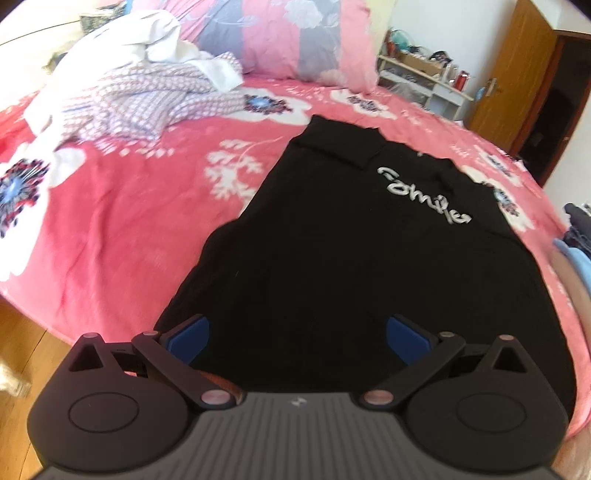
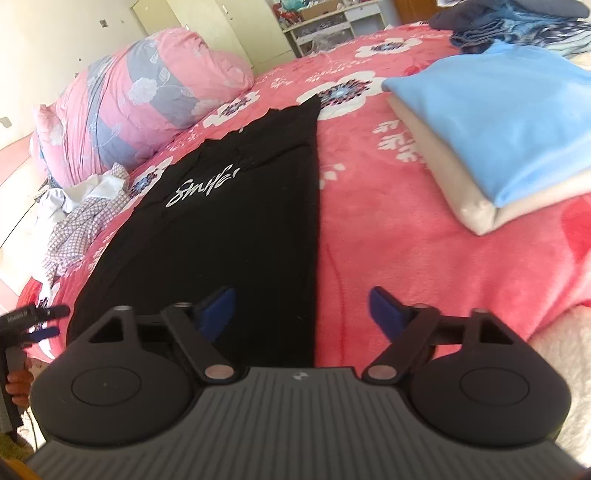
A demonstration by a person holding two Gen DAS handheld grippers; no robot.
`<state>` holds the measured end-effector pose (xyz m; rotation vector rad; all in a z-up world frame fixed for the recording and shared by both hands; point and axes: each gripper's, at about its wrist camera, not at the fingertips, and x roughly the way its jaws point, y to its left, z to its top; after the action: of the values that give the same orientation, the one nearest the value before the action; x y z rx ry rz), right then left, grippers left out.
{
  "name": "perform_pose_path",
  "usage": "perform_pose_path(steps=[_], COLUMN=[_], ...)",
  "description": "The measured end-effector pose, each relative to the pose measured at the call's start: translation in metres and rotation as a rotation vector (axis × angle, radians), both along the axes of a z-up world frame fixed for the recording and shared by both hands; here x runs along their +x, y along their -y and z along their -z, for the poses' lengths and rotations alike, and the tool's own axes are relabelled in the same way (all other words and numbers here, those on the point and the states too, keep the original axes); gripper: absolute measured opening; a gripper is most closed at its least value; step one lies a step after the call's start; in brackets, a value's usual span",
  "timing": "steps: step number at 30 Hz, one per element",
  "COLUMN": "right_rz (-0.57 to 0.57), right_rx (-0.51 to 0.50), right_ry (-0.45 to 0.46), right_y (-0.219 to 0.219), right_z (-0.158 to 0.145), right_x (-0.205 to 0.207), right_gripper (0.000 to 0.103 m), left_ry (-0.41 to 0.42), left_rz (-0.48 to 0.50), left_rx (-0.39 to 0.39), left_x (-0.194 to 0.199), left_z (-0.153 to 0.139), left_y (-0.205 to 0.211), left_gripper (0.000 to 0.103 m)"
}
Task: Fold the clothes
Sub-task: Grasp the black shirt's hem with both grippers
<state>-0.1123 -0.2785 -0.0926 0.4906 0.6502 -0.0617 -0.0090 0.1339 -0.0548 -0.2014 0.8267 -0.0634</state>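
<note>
A black garment point(image 1: 332, 240) with white lettering lies flat on the pink flowered bedspread point(image 1: 129, 221), folded into a long strip. My left gripper point(image 1: 297, 332) hovers over its near end, jaws wide open, blue pads clear of the cloth. In the right wrist view the same black garment point(image 2: 236, 221) runs away from me, and my right gripper point(image 2: 301, 312) is open above its near right edge, one pad over the cloth and one over the bedspread point(image 2: 406, 266). The left gripper point(image 2: 40, 325) also shows at the far left there, in a hand.
A heap of unfolded checked and white clothes point(image 1: 140, 88) lies at the far left of the bed. A pink and grey pillow point(image 1: 280, 33) sits at the head. A folded blue and cream stack point(image 2: 498, 140) rests right of the black garment. White shelves point(image 1: 421, 81) and a wooden door point(image 1: 517, 74) stand beyond.
</note>
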Motion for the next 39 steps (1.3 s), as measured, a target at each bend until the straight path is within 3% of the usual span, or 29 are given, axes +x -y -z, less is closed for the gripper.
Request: perform_pose_path(steps=[5,11,15,19,22,25,31,35,39], right_rz=[0.072,0.095,0.055,0.036,0.042,0.049,0.059,0.045,0.026], right_rx=[-0.008,-0.163,-0.286,-0.345,-0.331,-0.282,-0.156,-0.118,-0.085], right_ry=[-0.009,-0.048,-0.03,0.03,0.056,0.058,0.026,0.006,0.015], right_y=[0.007,-0.005,-0.018,-0.022,-0.019,-0.015,-0.013,-0.018,-0.019], right_z=[0.002,0.01,0.008,-0.001,-0.005,-0.006,-0.005,-0.002,-0.002], right_x=[-0.011,-0.013,-0.009,-0.011,-0.011,-0.01,-0.008,-0.006,-0.005], right_gripper=[0.09,0.102,0.102,0.102,0.102,0.102,0.102,0.102,0.102], left_ry=[0.007,0.015,0.045,0.082,0.093,0.094,0.108,0.136,0.113], left_rz=[-0.018,-0.011,0.008,-0.017,-0.047,-0.063,-0.034,-0.011,-0.003], left_rx=[0.05,0.167,0.162,0.152,0.123,0.095,0.054,0.066,0.03], left_x=[-0.016,-0.035,-0.039,-0.035,-0.024,-0.012,0.009,0.021,0.028], left_z=[0.002,0.009,0.014,0.019,0.024,0.029,0.037,0.037,0.037], left_y=[0.001,0.006,0.002,-0.009,-0.024,-0.039,-0.054,-0.057,-0.061], left_gripper=[0.103,0.103,0.103,0.103,0.1,0.088,0.074,0.065,0.056])
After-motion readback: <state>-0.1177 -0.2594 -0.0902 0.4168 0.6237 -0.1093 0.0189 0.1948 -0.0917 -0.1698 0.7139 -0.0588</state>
